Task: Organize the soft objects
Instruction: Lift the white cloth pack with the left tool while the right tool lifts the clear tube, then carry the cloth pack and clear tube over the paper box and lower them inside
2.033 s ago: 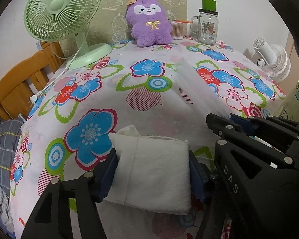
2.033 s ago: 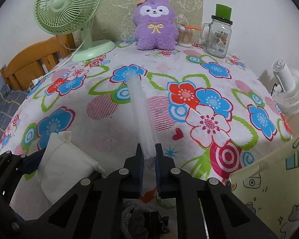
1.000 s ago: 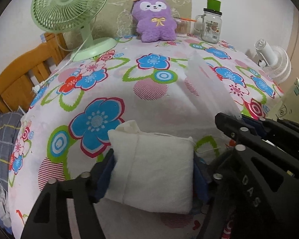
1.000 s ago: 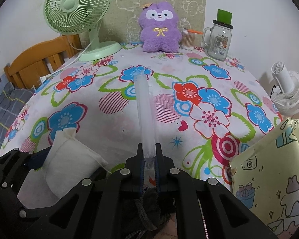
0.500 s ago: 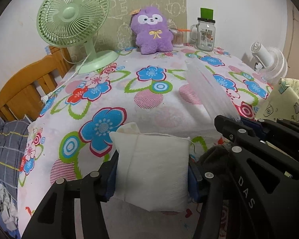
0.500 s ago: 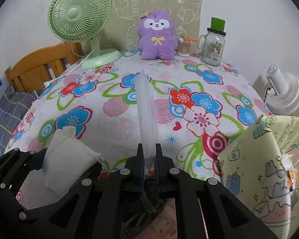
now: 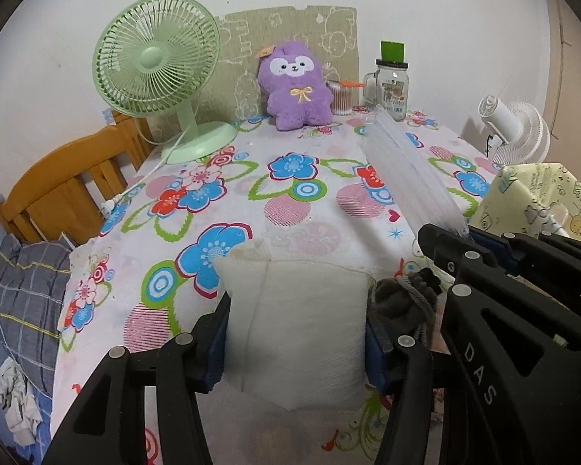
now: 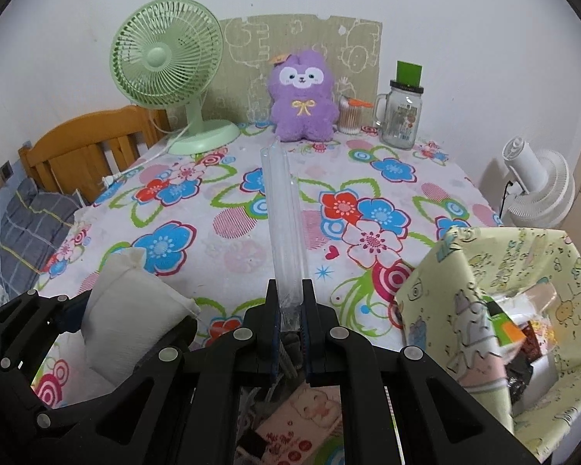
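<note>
Gripping a white pad [image 7: 296,329] and a clear packet [image 8: 284,228], both grippers hover near the table [image 8: 220,255] edge.

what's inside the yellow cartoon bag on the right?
Yellow cartoon bag is open: a clear-wrapped packet, something orange and green, and dark printed items show at its mouth. Anything deeper is hidden by the bag's walls.

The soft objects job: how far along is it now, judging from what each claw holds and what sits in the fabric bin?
Done: the pale yellow fabric bin already holds several packets. In hand: the left claw is clamped on a white cloth pouch; the right claw is shut on a clear plastic bag. Neither is in the bin yet. Left: possibly the purple plush toy at the far edge of the table.
</note>
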Motion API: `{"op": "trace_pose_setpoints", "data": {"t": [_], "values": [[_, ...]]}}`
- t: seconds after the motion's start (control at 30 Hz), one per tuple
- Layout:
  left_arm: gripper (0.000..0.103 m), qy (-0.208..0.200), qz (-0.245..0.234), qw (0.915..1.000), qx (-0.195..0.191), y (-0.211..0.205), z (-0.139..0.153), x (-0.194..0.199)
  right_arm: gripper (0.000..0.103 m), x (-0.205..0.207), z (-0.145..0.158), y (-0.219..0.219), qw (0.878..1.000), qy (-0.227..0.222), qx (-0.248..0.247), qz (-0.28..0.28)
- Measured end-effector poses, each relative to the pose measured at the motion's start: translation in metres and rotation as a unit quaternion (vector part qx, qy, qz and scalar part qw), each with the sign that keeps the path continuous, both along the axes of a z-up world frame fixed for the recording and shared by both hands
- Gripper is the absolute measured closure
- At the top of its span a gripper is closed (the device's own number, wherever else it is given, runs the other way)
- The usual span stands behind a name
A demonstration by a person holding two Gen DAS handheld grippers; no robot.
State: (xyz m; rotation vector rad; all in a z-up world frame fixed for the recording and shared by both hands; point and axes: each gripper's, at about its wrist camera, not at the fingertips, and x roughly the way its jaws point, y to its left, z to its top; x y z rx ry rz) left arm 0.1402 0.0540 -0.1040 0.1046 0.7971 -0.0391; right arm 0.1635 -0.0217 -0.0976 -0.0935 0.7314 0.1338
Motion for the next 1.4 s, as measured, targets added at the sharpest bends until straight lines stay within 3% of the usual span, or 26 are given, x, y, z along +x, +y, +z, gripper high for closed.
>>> {"op": "trace_pose_setpoints", "data": {"t": [0.87,1.4], "values": [[0.045,-0.06,-0.003,0.9982,-0.001,-0.023,0.049,-0.054,0.092,-0.061,0.05,-0.024,0.999,-0.051,0.015,-0.003],[0.045,-0.082,-0.026,0.9962,-0.012,-0.052,0.075,-0.062,0.092,-0.074,0.08,-0.053,0.997,-0.072,0.009,-0.018]]}}
